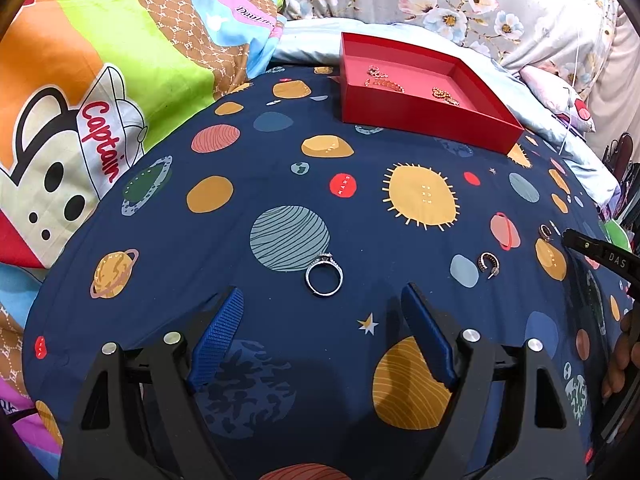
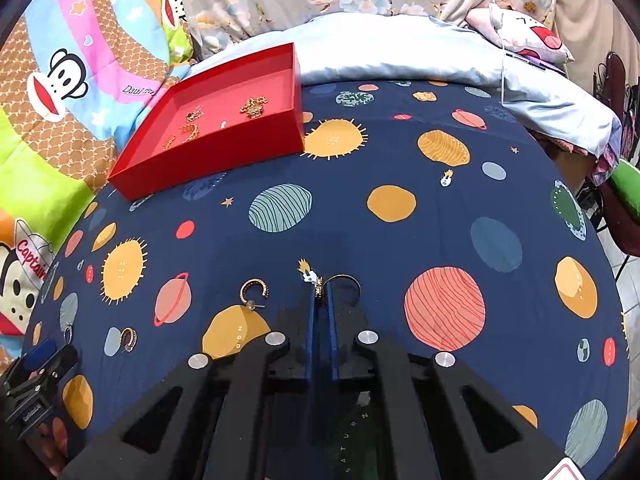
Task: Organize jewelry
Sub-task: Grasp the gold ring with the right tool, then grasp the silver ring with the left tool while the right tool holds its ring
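My right gripper (image 2: 320,286) is closed on a thin gold hoop (image 2: 345,280), pinched at its studded edge, just above the sheet (image 2: 400,240). It is light, stiff and slippery, so I grip gently. My left gripper (image 1: 322,300) is wide open and empty before the ring (image 1: 324,278). The tray (image 2: 208,156) is far.

Planet-print navy bedsheet (image 1: 256,184), cartoon monkey quilt (image 1: 80,80), floral pillow (image 1: 460,4)

Silver ring (image 1: 324,279) flat just ahead btwn my left fingers; gold hoop (image 2: 340,282) pinched at my right fingertips.
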`<state>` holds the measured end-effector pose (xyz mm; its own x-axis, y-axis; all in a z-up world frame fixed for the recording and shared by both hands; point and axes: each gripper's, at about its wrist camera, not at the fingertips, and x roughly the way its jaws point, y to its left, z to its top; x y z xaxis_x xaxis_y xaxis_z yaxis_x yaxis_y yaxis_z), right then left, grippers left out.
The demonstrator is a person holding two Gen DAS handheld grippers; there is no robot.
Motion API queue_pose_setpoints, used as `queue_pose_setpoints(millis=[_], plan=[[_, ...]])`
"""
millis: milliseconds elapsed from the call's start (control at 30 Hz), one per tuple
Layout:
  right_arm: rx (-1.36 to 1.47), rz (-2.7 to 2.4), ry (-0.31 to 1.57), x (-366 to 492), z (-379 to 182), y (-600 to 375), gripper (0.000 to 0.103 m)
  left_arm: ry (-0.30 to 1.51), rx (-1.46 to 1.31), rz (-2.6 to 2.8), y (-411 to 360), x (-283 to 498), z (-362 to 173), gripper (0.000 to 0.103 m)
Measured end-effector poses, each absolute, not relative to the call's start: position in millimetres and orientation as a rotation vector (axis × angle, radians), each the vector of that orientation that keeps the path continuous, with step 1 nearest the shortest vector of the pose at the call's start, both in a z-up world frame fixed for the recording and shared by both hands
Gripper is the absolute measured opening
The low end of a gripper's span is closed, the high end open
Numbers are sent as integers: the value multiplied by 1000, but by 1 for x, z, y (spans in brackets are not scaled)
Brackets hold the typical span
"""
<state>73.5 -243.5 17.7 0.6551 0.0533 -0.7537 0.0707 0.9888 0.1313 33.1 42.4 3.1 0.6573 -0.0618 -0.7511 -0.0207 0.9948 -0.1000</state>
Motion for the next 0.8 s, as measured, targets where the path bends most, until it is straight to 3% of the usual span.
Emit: queue_pose_setpoints(millis=[267,433,600,700,800], plan=[[170,27,852,64,20,-238,2,881,-70,-2,39,44,4,75],[190,52,850,57,23,-235,2,890,-71,-26,37,53,7,58],[196,79,847,47,28,-229,2,902,-110,-86,37,59,9,21],[200,96,846,44,31,-225,2,911,-127,-122,35,58,9,6],[204,111,846,40,32,-221,2,912,-132,-133,34,56,9,3]])
